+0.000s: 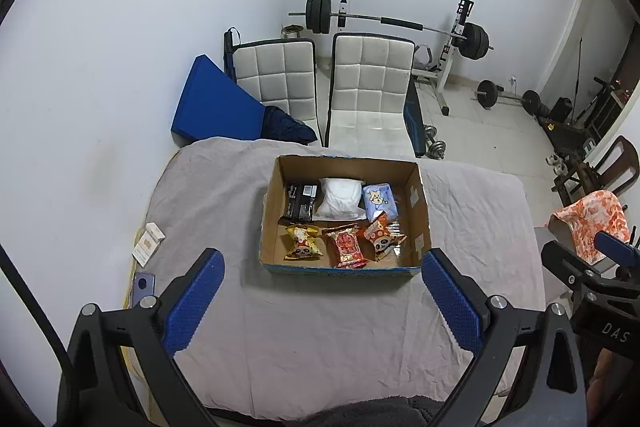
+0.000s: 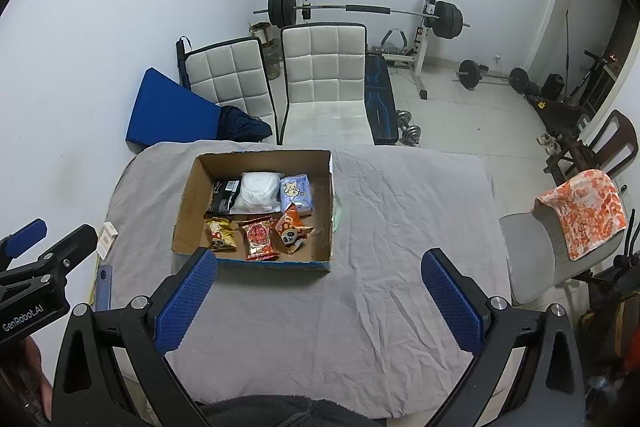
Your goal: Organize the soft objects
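Soft objects: six packets lie inside the cardboard box [image 1: 280, 211] on the cloth-covered surface [image 1: 320, 327].

Left wrist view
- Left gripper [image 1: 322, 281]: released, jaws wide apart and empty, held above the surface.
- Box: just ahead of the gripper, its near wall between the two fingertips.
- Near row, left to right: yellow snack bag [image 1: 302, 242], red snack bag [image 1: 346, 245], orange snack bag [image 1: 380, 235].
- Far row: black packet [image 1: 300, 202], white pouch [image 1: 340, 197], blue tissue pack [image 1: 379, 201].
- Right gripper [image 1: 616, 251]: only its edge shows at far right; open or closed cannot be told from here.
- Off to the left: small white carton [image 1: 148, 242] and phone [image 1: 142, 287] at the surface's edge.

Right wrist view
- Right gripper [image 2: 319, 277]: released, jaws spread, nothing held.
- Box [image 2: 188, 211]: ahead and to the left, its near wall just past the left fingertip.
- Bare cloth [image 2: 400, 207]: ahead and to the right.

Handling (judgement)
- Weight: all likely light.
- Snack bags: puffy, crinkly, slippery film; best pinched at the crimped end seams, gently.
- White pouch and tissue pack: squashy; take across the middle.
- Progress: everything appears already boxed, so the task looks near done.
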